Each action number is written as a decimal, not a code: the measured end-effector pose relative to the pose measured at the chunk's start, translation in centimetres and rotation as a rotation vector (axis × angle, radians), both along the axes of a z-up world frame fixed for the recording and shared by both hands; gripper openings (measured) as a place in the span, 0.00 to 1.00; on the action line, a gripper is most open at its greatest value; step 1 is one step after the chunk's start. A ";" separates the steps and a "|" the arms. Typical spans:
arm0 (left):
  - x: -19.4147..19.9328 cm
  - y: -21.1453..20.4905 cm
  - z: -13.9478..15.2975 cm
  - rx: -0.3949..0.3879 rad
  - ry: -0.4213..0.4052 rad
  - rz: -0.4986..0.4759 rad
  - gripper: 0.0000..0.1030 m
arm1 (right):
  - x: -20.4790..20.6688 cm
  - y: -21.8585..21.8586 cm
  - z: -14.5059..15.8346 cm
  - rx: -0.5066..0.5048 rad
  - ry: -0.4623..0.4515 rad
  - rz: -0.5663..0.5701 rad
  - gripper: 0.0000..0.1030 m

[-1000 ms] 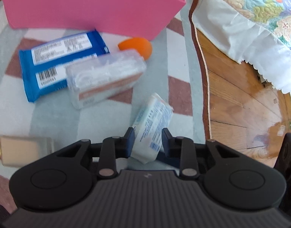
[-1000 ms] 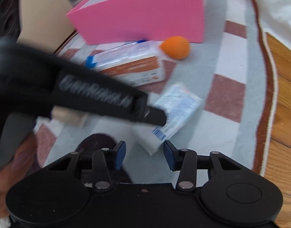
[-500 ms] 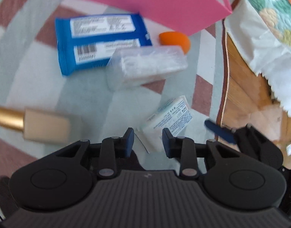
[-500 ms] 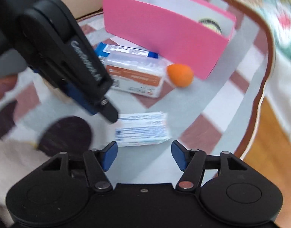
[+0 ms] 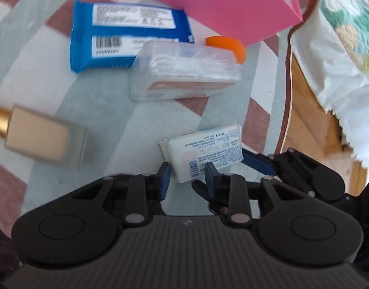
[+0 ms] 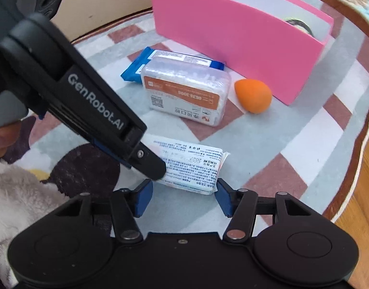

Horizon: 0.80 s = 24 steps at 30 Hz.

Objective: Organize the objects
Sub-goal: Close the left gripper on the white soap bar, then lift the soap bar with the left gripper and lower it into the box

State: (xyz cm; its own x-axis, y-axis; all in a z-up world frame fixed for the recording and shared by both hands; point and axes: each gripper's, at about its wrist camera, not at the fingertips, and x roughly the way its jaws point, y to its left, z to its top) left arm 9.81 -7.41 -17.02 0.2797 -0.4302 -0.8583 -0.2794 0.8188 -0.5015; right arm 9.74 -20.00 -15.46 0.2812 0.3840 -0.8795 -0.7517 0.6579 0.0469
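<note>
1. The small white tissue pack (image 6: 191, 166) lies flat on the patterned rug (image 6: 268, 144), and everything below is placed from it. On its far right the rug's brown curved border (image 6: 362, 139) meets the wooden floor (image 5: 304, 130); bare rug lies between pack and border.
2. The right gripper (image 6: 183, 196) has its blue pads spread wide, one at each end of the pack's near edge; whether they touch it I cannot tell.
3. The left gripper (image 5: 187, 177) comes at the pack from its left. In the left wrist view its jaws are parted around the pack's corner, not pinching it; in the right wrist view its fingertip (image 6: 153, 166) rests against the pack's left end.
4. Beyond the pack stands a clear cotton-swab box (image 6: 184, 91), resting partly on a blue wipes packet (image 5: 126, 36).
5. An orange makeup sponge (image 6: 253, 95) lies beyond and to the right, just beside the pink box (image 6: 232, 48), whose wall closes the far side.
6. A beige foundation bottle (image 5: 42, 139) with a gold cap lies well to the left.
</note>
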 end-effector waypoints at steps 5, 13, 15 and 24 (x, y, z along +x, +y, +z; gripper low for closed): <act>0.4 1.0 0.2 0.041 -0.021 0.022 0.30 | 0.6 -1.3 -0.8 0.038 0.005 -0.086 0.61; 0.2 1.2 0.0 -0.010 -0.050 0.027 0.29 | 0.8 -0.7 -0.4 0.092 0.035 -0.112 0.61; 0.5 0.7 0.6 0.003 -0.061 0.003 0.29 | 0.8 -0.8 0.1 0.102 0.045 -0.146 0.63; 0.9 -0.1 6.8 0.063 -0.134 -0.106 0.29 | 0.2 -0.6 4.6 0.118 0.004 -0.209 0.70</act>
